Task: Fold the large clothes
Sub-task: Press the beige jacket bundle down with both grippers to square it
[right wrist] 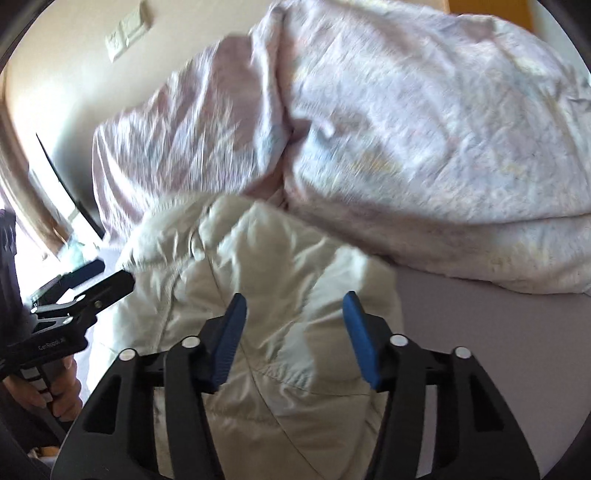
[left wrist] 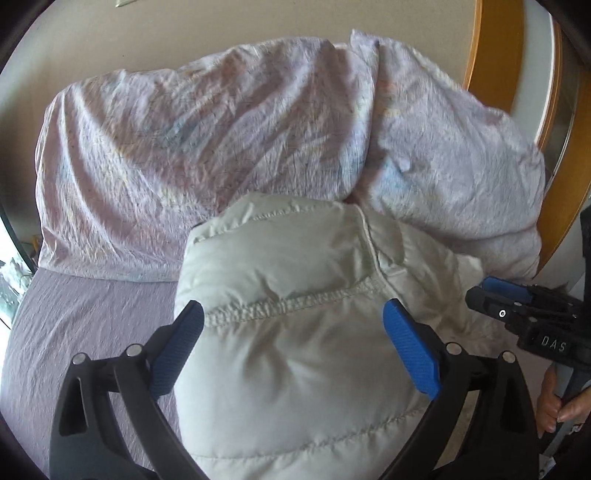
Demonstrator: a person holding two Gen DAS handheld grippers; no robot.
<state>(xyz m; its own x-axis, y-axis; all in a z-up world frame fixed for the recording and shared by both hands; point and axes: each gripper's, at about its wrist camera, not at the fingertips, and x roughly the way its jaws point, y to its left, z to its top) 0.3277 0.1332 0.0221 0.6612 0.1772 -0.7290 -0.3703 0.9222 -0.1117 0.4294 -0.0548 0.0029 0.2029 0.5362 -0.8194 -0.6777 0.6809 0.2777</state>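
A pale grey quilted puffer jacket (left wrist: 303,317) lies bundled on the lilac bed sheet (left wrist: 85,332). In the left wrist view my left gripper (left wrist: 293,317) stands wide open just above it, with its blue pads (left wrist: 410,347) either side of a stitched seam and nothing gripped. My right gripper (left wrist: 482,290) comes in from the right edge, held by a hand (left wrist: 557,402). In the blurred right wrist view the right gripper (right wrist: 293,302) hovers over the jacket (right wrist: 280,258), its jaws partly apart and free of the fabric. The left gripper (right wrist: 107,278) shows at the left.
A rumpled pale pink duvet (left wrist: 207,140) is heaped along the back of the bed against the wall. A wooden door frame (left wrist: 495,55) stands at the right. A wall switch plate (right wrist: 127,35) and a bright window (right wrist: 22,243) are at the left.
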